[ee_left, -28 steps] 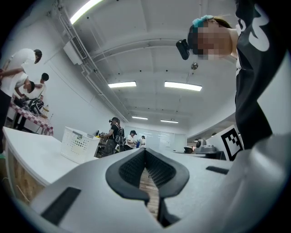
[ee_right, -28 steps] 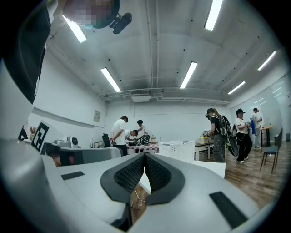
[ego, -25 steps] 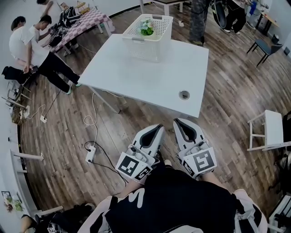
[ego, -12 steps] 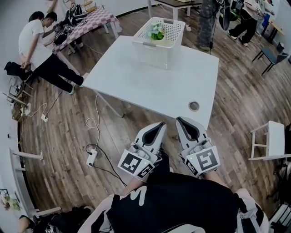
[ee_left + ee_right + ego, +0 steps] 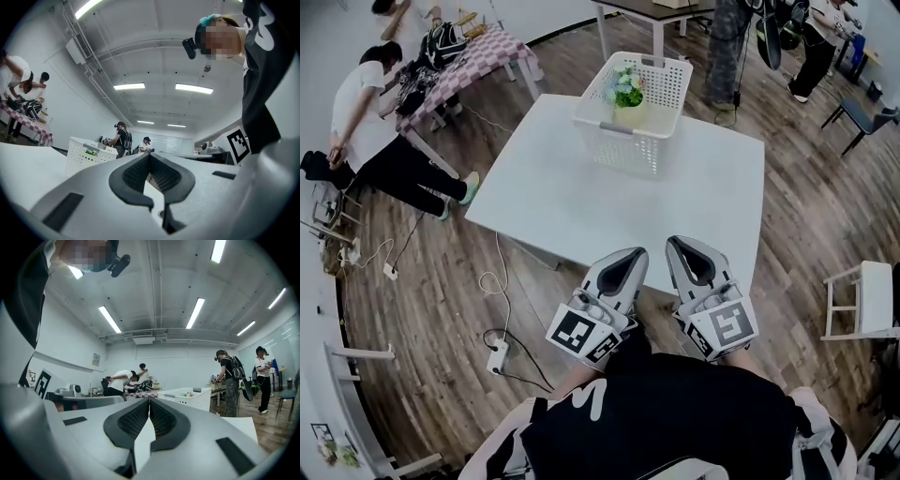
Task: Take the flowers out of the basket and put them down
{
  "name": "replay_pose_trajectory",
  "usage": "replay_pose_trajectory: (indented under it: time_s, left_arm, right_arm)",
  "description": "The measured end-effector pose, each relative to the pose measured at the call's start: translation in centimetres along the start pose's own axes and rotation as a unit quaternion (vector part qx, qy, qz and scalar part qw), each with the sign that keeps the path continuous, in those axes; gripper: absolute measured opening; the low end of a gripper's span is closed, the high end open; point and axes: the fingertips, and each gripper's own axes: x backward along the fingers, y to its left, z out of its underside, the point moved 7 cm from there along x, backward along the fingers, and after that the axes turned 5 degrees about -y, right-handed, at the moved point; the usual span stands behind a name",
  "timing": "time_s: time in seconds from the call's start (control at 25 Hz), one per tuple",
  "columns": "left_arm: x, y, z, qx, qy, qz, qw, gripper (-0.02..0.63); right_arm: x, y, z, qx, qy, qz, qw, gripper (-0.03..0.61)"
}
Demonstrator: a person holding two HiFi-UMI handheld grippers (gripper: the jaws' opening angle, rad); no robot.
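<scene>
The basket (image 5: 628,150) stands on the far half of the table (image 5: 553,197), and the flowers (image 5: 625,86) sit inside it, toward its left side. The left gripper (image 5: 634,257) and the right gripper (image 5: 679,247) lie side by side at the table's near edge, well apart from the basket. Behind and to the left, a person (image 5: 375,122) bends beside a second table (image 5: 478,52). A power strip (image 5: 498,355) lies on the floor left of the grippers.

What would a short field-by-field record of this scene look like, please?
surface: white table on a wood floor
container: white basket on the table's far side
contents: flowers inside the basket
left: left claw shut, empty, at the table's near edge
right: right claw shut, empty, beside the left one
task status: flowers not yet taken out
</scene>
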Motion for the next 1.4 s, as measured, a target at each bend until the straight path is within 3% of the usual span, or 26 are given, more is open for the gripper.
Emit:
replay_pose_trajectory:
  time_s: [0.76, 1.4]
  left_arm:
    - [-9.4, 14.7, -2.6, 0.006, 0.018, 0.055, 0.9983, 0.005]
    - [-11.2, 18.5, -1.7, 0.026, 0.030, 0.056, 0.9977, 0.005]
  right_arm:
    - [-14.9, -6.0, 0.0, 0.002, -0.006, 0.056, 0.998, 0.018]
    - [-19.0, -6.5, 1.5, -0.004, 0.012, 0.044, 0.999, 0.018]
